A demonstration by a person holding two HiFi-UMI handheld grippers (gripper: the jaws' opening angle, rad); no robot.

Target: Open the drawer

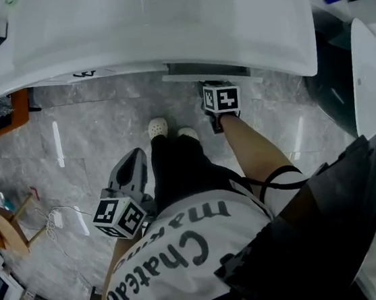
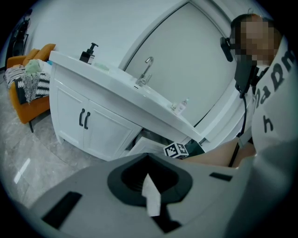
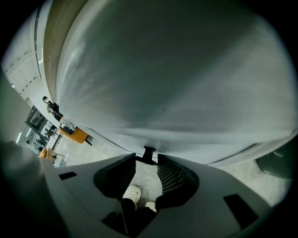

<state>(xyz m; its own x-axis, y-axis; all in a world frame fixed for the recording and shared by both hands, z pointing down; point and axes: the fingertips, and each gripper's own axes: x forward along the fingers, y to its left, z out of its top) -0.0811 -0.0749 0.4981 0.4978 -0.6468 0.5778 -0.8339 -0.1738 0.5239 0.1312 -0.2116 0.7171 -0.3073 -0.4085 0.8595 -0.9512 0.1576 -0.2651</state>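
Under the white vanity top the drawer stands pulled out a little. In the right gripper view its white front fills the picture, with a small black handle at its lower edge. My right gripper has its jaws on either side of that handle, tips closed against it. The head view shows this gripper at the drawer, below its marker cube. My left gripper hangs back over the floor, jaws shut; a pale sliver shows where they meet. The drawer shows ajar in the left gripper view.
Left of the drawer is a cabinet with two doors and black handles. A faucet and a soap bottle stand on the vanity top. An orange chair is at the far left. The person's shoes are on the grey marble floor.
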